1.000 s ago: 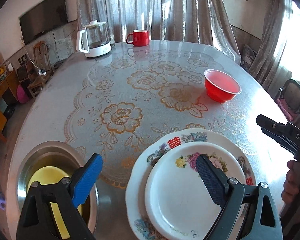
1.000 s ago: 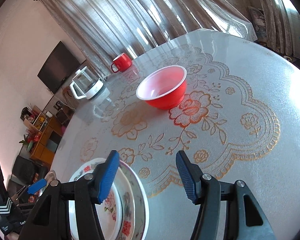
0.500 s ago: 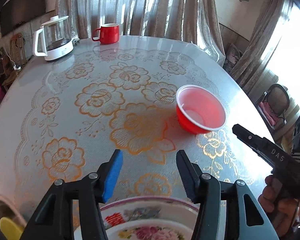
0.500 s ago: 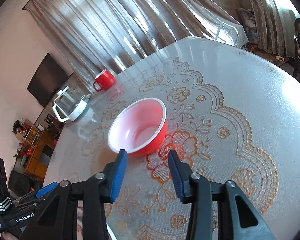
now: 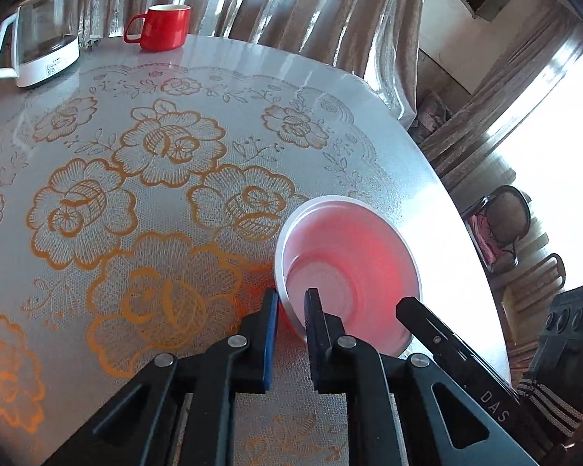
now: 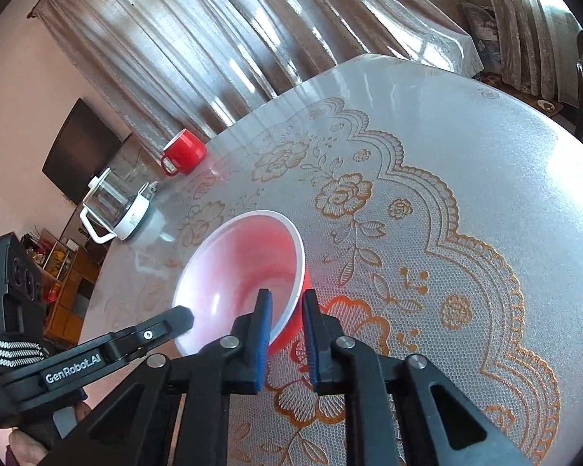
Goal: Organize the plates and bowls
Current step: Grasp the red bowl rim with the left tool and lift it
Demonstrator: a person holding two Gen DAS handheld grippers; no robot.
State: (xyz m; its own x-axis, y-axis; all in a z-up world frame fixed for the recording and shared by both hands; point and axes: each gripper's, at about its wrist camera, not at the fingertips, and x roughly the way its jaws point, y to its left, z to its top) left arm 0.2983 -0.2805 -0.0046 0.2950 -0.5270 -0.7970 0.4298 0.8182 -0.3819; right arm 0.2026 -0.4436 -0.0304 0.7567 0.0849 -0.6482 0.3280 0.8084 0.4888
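On the floral-clothed round table (image 5: 330, 124), toward its near right side in the left wrist view, the red plastic bowl (image 5: 353, 268) sits well apart from the red mug (image 5: 163, 27) and the glass kettle (image 5: 39, 44), which stand at the far edge at about eleven o'clock; the step in hand looks like a two-handed pick-up of this bowl, so it can be carried to join the rest of the crockery; the left gripper (image 5: 293, 310) has just been closing and its jaws now pinch the bowl's rim at about seven o'clock, one pad outside the red wall and one inside the pale interior; the right gripper (image 6: 285, 310) has likewise just been closing and is clamped on the rim at about five o'clock of the bowl as its own camera shows it, blue inner pad within, outer pad against the red outside; both grippers slope down toward the table, converging on the bowl's near edge from either side, each visible in the other's view at the bowl; next, I judge, comes an even lift with both hands rising together, since the thin wall may flex or slip if one side leads.
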